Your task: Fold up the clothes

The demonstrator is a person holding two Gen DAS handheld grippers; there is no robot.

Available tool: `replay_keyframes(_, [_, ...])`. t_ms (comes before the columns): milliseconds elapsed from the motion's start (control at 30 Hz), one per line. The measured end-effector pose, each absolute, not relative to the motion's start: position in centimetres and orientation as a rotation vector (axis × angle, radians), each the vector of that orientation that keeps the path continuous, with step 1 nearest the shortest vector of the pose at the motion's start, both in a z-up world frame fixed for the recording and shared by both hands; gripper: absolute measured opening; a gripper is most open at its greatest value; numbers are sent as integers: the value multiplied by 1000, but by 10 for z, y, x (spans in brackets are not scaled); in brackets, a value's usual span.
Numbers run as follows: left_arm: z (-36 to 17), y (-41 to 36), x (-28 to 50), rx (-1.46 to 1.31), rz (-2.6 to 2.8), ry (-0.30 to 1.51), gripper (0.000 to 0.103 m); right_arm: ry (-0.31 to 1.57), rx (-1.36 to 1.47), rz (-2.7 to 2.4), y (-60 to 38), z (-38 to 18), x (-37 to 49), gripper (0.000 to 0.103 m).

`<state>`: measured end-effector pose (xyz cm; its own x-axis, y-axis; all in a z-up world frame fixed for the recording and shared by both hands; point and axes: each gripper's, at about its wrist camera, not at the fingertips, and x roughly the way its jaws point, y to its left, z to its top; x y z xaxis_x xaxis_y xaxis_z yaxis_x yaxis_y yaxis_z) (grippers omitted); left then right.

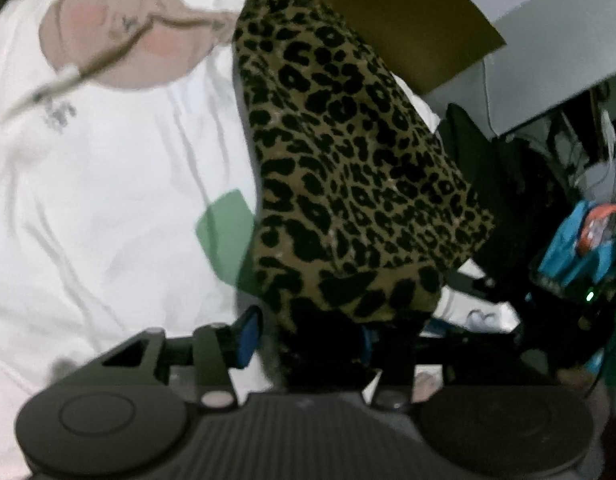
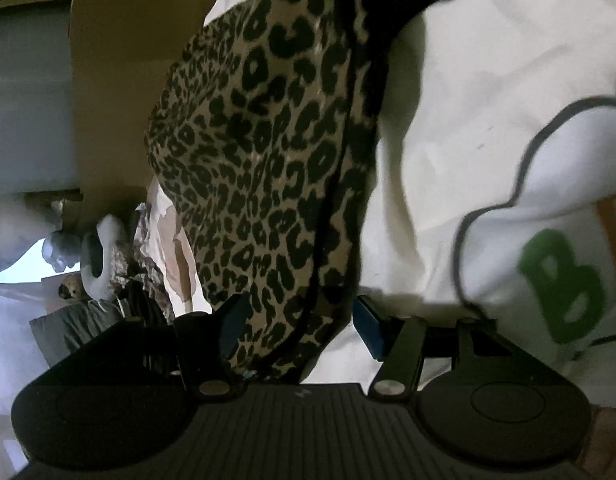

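On the far left of the left wrist view lies a white T-shirt [image 1: 107, 200], spread flat and wrinkled, with a tan, pink-cheeked cartoon print [image 1: 119, 40] near its top and a green patch [image 1: 223, 232] lower down. Just right of that patch, a leopard-print garment [image 1: 348, 168] runs up the middle of the view as a long, bunched strip. Its lower end drops between the blue pads [image 1: 247, 334] of the left claw [image 1: 308, 336]. The jaws stand partly apart, and the pad on the left side shows a gap from the cloth, so the claw is open around the garment rather than clamped on it. Behind the cloth, at upper right, sits a brown cardboard sheet [image 1: 420, 20]. Farther right are dark clutter and a blue object [image 1: 576, 248], too blurred to name.

At the left edge of the right wrist view are a grey wall, brown cardboard [image 2: 119, 80], and a blurred heap of pale and dark items below it. In the centre, the same leopard-print garment [image 2: 267, 152] hangs in a folded bunch with a dark seam down its right side. Its lower end passes between the jaws of the right claw [image 2: 299, 324], which are spread wide, neither pad visibly pressing the cloth. To the right, the white T-shirt [image 2: 468, 100] fills the view, showing a grey cloud outline and a green letter B [image 2: 564, 284].
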<state>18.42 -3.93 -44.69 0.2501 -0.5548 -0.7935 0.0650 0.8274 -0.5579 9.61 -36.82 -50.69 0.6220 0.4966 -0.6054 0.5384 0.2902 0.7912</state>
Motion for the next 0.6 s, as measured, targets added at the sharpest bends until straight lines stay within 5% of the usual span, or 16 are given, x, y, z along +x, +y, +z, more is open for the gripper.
replay_keyframes(133, [-461,-41,181,-553,-471,1298,43,967,1344,-34,-366,-511,102,66])
replay_keyframes(233, [-465,-38,179,-595,-496,1335,5,956,1345,-34,-368,-512,106,66])
replay_keyframes(600, [-458,4,181,-787,-439,1406,4,848,1282,-118,-401,-497,95,65])
